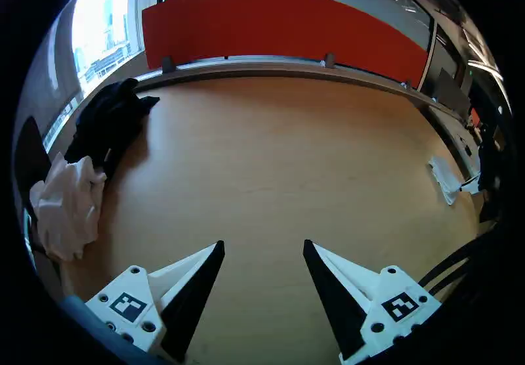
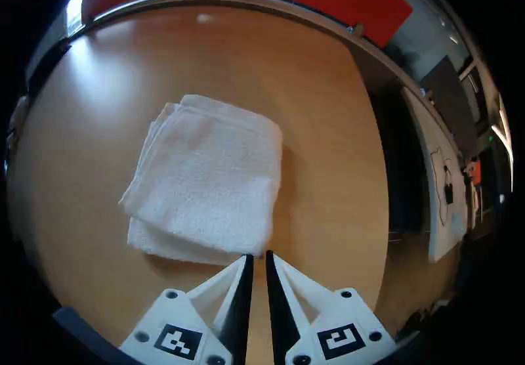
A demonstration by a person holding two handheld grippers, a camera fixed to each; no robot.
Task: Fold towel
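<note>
Folded towel [image 2: 210,181] lies flat on the table [image 2: 328,168], its near edge just ahead of my right gripper [image 2: 258,255], whose fingers stand nearly together on nothing; I judge the fold done, so no grip is needed. My left gripper [image 1: 262,243] hovers spread wide over bare wood, a crumpled white cloth [image 1: 65,207] off to its left

Daylight is poured in from the blown-out window [image 1: 98,27], a pale glare is laid on the counter [image 2: 92,63], and edges are bent by fisheye distortion.
</note>
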